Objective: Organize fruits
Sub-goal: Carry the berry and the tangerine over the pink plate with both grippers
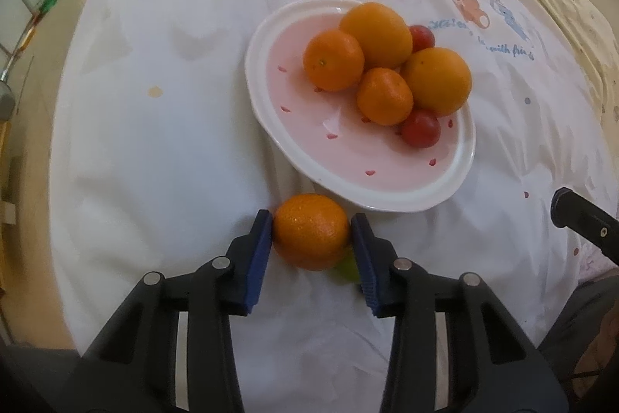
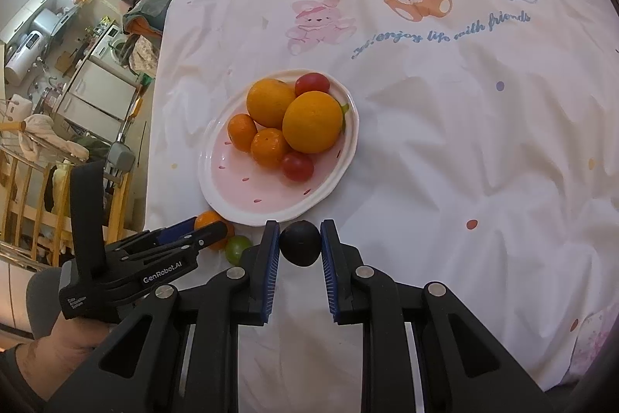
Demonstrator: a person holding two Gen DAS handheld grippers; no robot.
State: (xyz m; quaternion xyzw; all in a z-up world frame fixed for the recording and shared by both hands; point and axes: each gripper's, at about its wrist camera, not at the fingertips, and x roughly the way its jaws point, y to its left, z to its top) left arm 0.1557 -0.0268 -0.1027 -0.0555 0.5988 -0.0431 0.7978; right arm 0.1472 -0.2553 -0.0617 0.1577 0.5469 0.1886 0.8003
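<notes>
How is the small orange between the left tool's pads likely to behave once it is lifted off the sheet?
The small orange looks round, so it may roll if released on the soft sheet. Its dimpled peel probably grips the left tool well. It seems firm, though hard squeezing could bruise it.

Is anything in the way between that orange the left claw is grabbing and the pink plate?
Nothing visible blocks it. The orange sits between the left gripper's pads, just off the plate's near rim, with only bare cloth between. The small green fruit lies on the orange's near side, away from the plate.
</notes>
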